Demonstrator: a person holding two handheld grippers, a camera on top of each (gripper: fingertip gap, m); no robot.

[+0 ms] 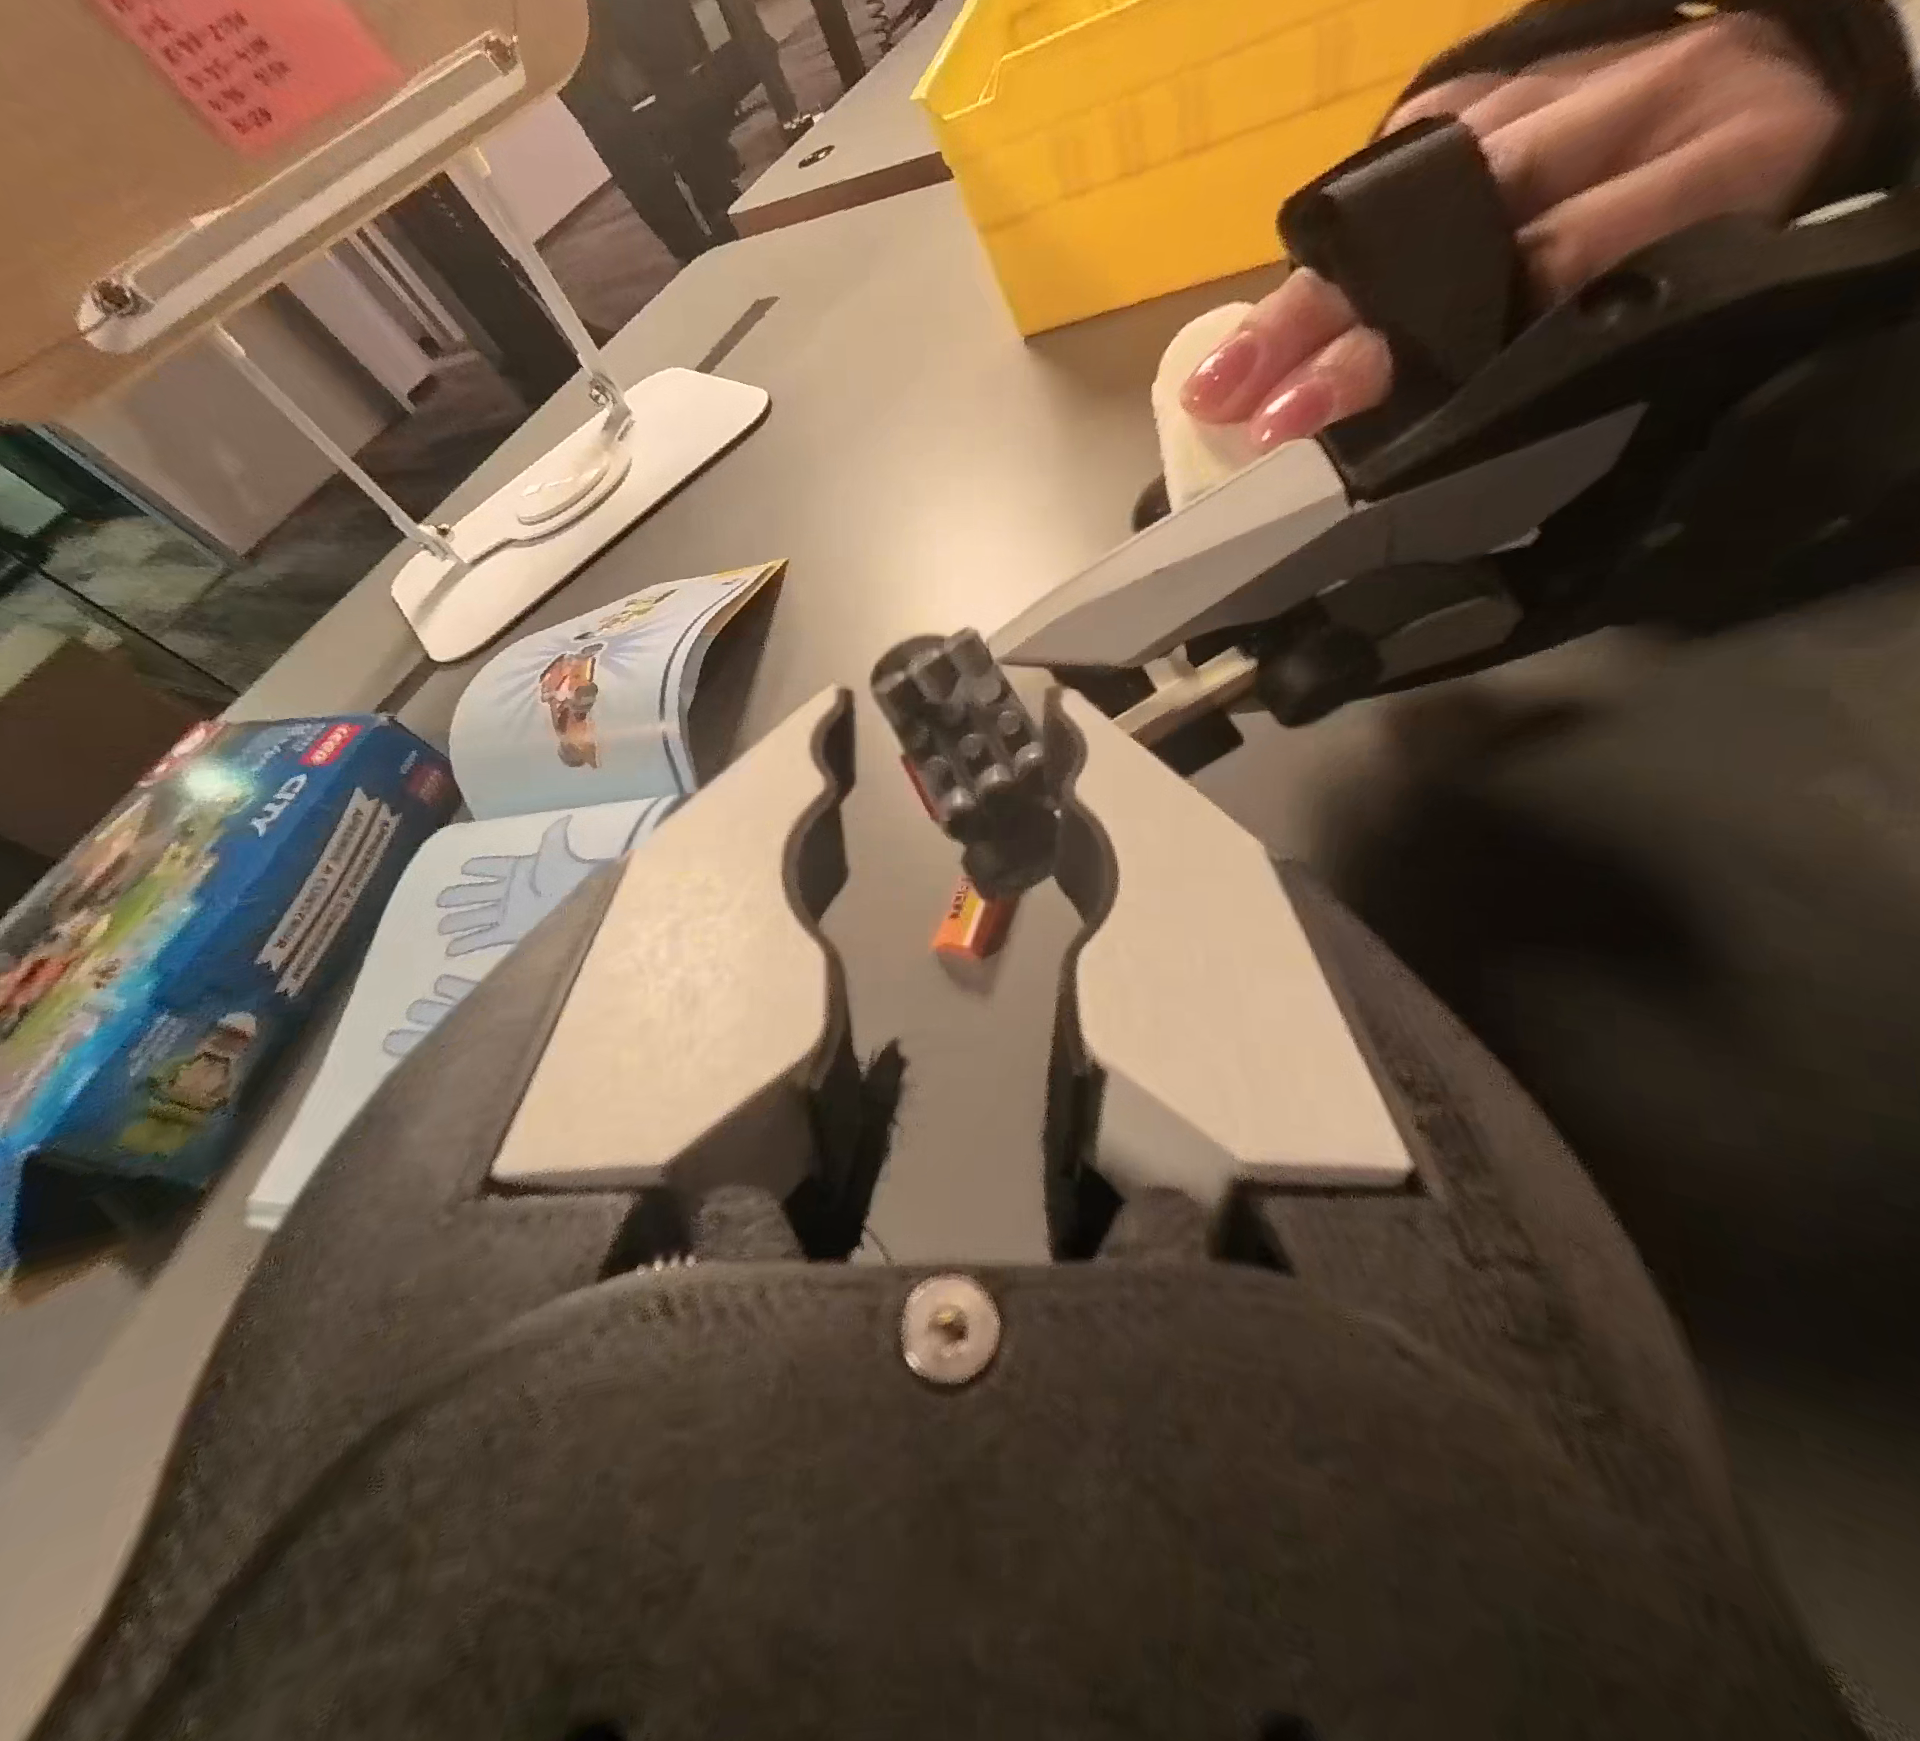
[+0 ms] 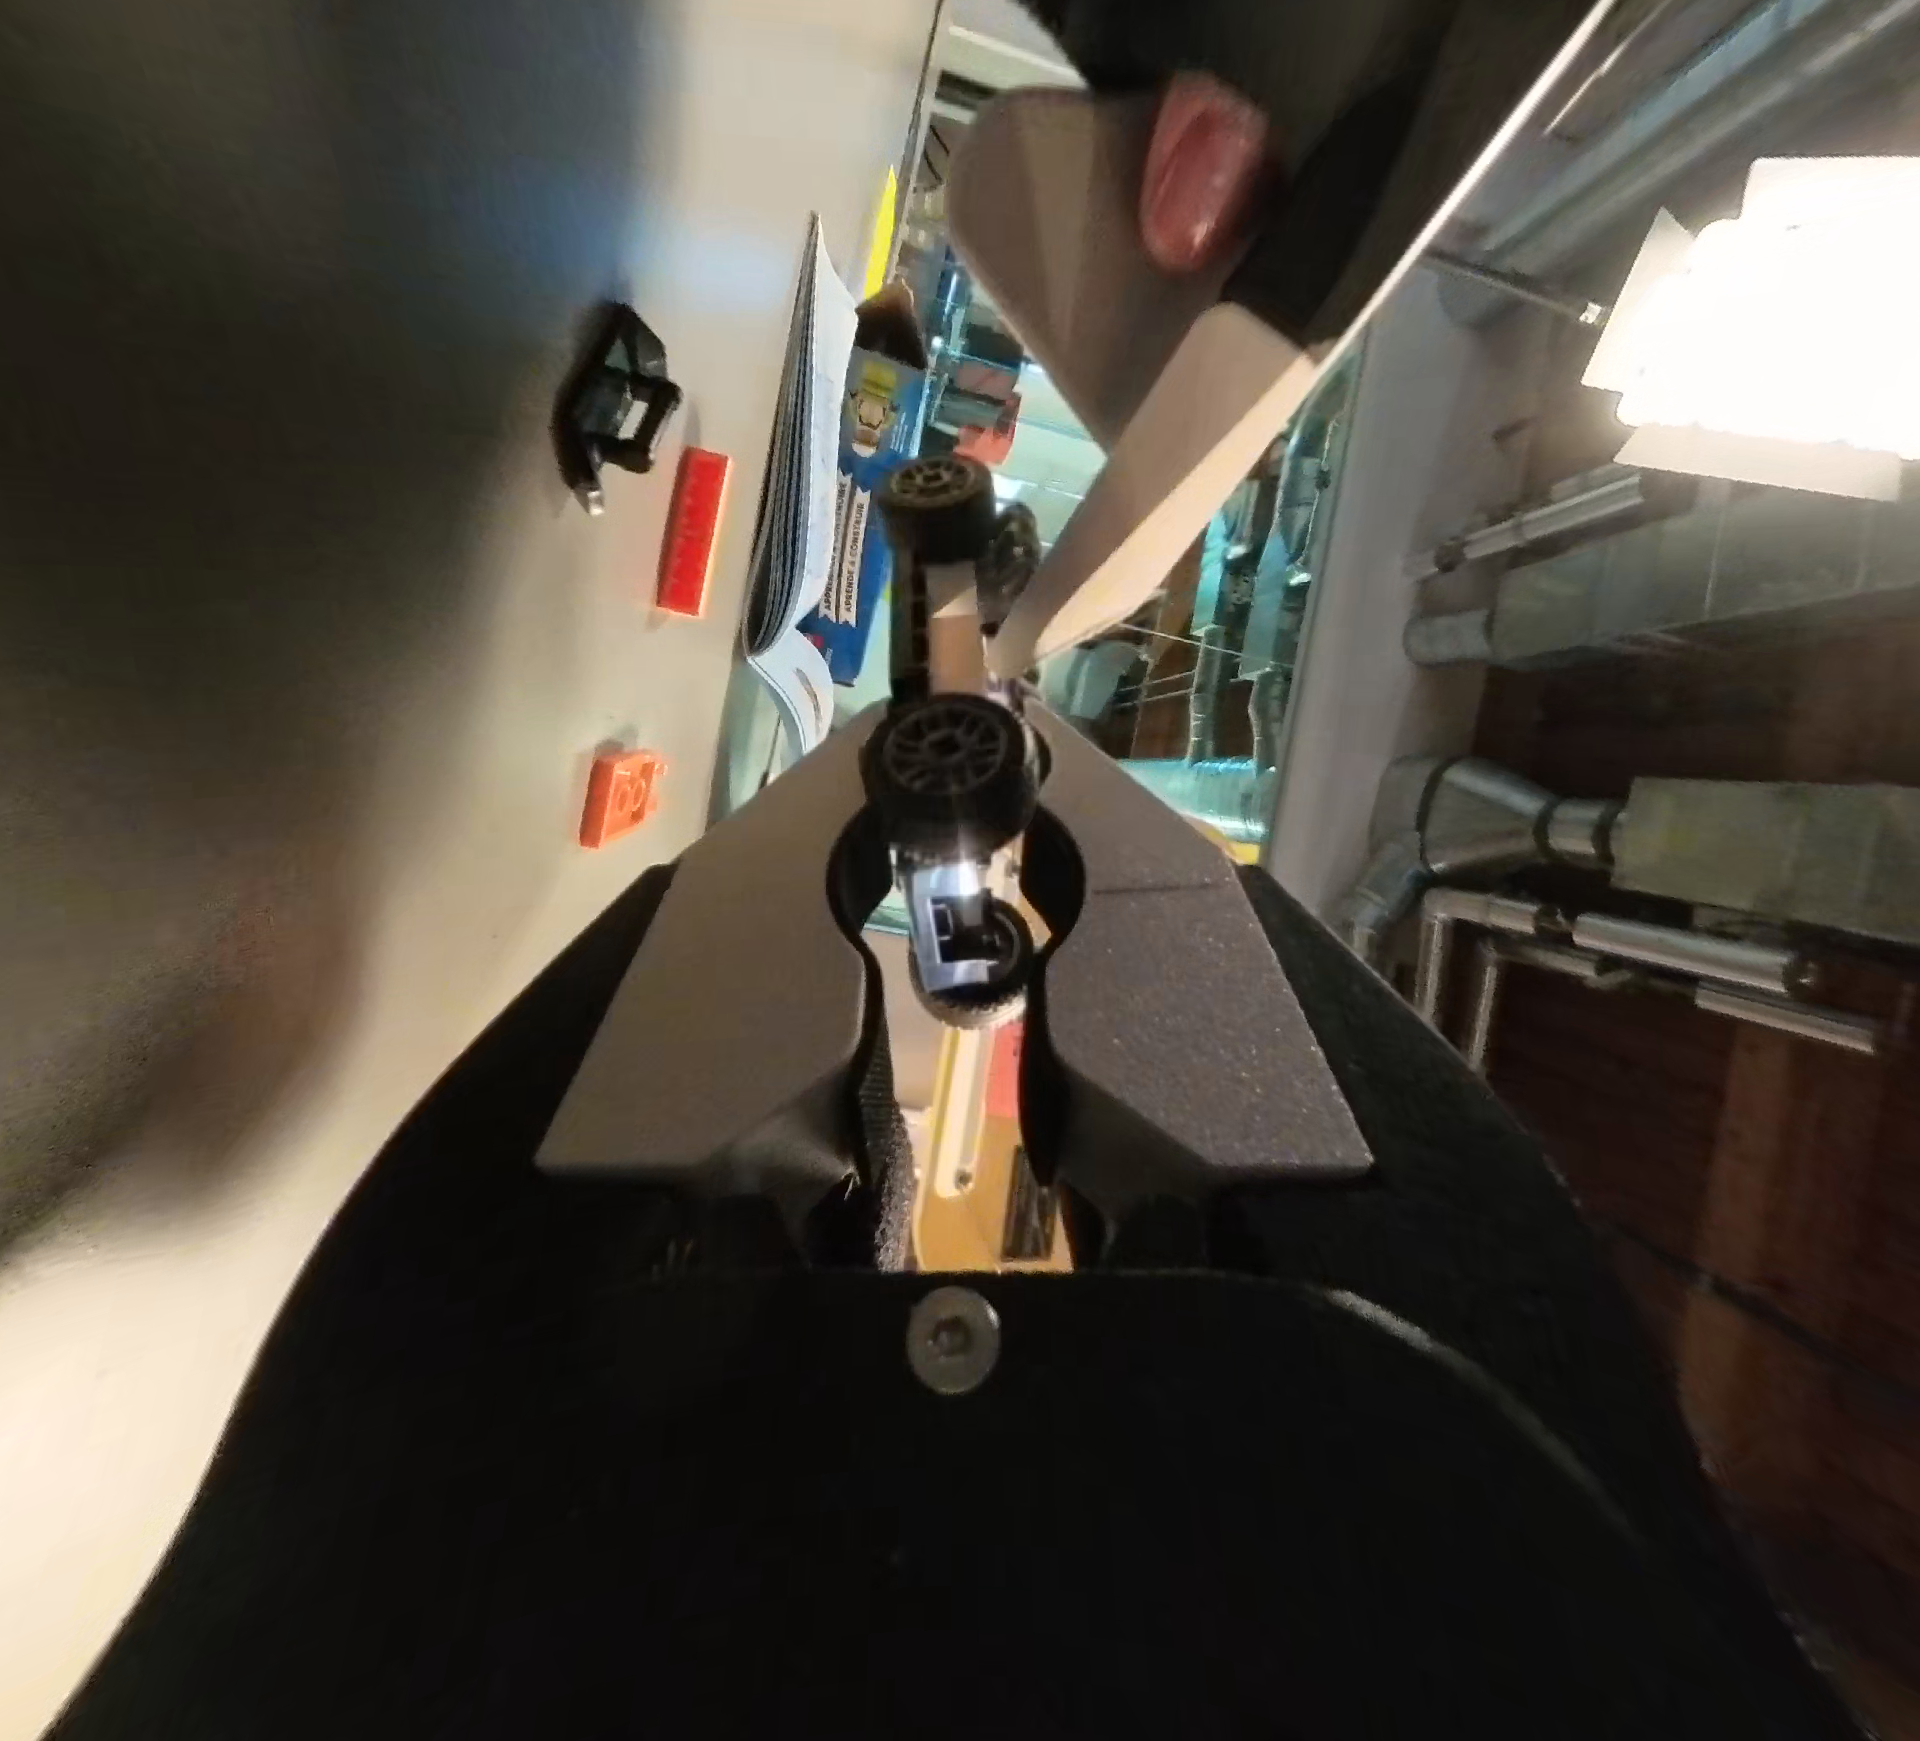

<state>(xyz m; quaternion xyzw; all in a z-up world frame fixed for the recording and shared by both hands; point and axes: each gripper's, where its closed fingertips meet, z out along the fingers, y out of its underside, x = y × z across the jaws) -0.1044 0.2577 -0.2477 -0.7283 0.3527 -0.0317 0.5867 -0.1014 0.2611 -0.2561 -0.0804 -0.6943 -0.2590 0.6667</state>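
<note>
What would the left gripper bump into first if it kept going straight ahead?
The dark studded toy piece, which already sits between the left gripper's open fingers. Just past it is the tip of the right gripper, then probably bare table, though depth is hard to judge.

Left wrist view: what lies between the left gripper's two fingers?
In the left wrist view, a dark grey studded brick piece sits there, nearer the right-hand finger; a small orange piece shows below it.
</note>
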